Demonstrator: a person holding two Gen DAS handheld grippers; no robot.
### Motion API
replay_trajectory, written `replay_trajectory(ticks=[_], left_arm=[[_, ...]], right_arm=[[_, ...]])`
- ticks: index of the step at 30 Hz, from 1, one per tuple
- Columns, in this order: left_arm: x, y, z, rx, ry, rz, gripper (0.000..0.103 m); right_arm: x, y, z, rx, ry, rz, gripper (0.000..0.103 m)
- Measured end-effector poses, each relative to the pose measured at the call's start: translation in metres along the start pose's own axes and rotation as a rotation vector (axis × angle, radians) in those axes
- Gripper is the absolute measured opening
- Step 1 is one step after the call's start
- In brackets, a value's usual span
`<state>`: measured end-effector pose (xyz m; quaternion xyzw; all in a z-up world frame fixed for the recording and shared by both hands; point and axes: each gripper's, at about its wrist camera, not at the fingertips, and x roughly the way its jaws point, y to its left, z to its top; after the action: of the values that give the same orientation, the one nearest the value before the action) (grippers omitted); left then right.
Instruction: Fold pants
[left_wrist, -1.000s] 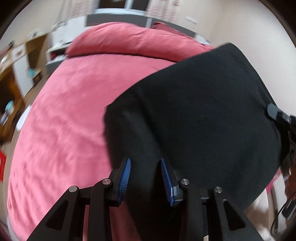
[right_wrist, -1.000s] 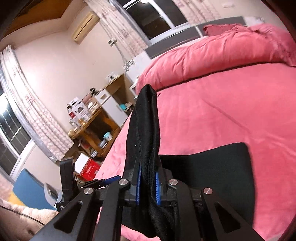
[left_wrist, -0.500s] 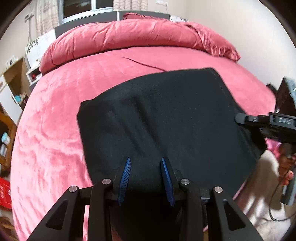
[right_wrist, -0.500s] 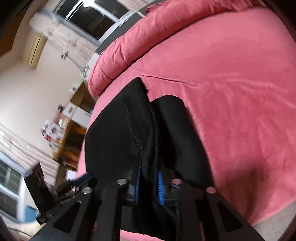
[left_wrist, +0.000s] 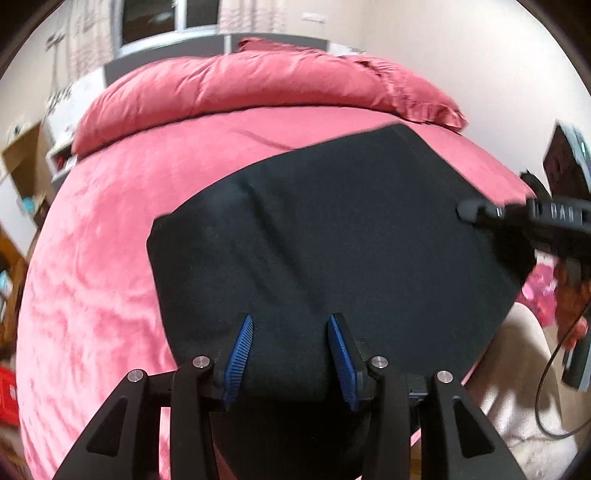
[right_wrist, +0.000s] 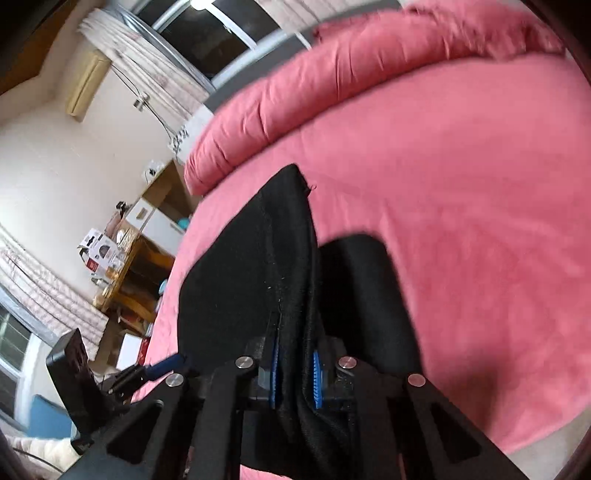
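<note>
The black pants (left_wrist: 332, 240) lie folded in a broad slab on the pink bed (left_wrist: 92, 258), near its front edge. My left gripper (left_wrist: 291, 350) is open, its blue pads (left_wrist: 240, 347) standing apart over the pants' near edge, with no cloth between them. My right gripper (right_wrist: 295, 373) is shut on a bunched edge of the pants (right_wrist: 273, 251), which rises as a ridge ahead of the fingers. The right gripper also shows at the right of the left wrist view (left_wrist: 476, 214), at the pants' right side.
A rolled pink duvet (left_wrist: 258, 85) lies along the head of the bed. A wooden desk with boxes (right_wrist: 122, 269) and a white cabinet stand left of the bed. A cream blanket and a cable (left_wrist: 546, 387) lie off the bed's front right.
The pants have come down from hanging in the air to lying on the bed. My left gripper has stayed open; the right one has kept its hold and lowered.
</note>
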<state>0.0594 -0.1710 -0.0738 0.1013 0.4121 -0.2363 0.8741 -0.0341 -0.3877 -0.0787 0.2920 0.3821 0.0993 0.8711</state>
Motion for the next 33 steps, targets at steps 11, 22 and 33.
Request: replay_trajectory(ticks=[11, 22, 33], left_arm=[[0.021, -0.034, -0.030, 0.226, 0.049, 0.112, 0.045], [0.006, 0.017, 0.023, -0.028, -0.003, -0.035, 0.044], [0.086, 0.034, 0.061, 0.026, 0.081, 0.085, 0.045]], right_arm=[[0.023, -0.037, -0.014, 0.092, 0.079, -0.093, 0.025], [-0.013, 0.028, 0.027, -0.225, -0.046, -0.132, 0.031], [0.086, 0.050, 0.048, -0.384, 0.090, -0.258, 0.030]])
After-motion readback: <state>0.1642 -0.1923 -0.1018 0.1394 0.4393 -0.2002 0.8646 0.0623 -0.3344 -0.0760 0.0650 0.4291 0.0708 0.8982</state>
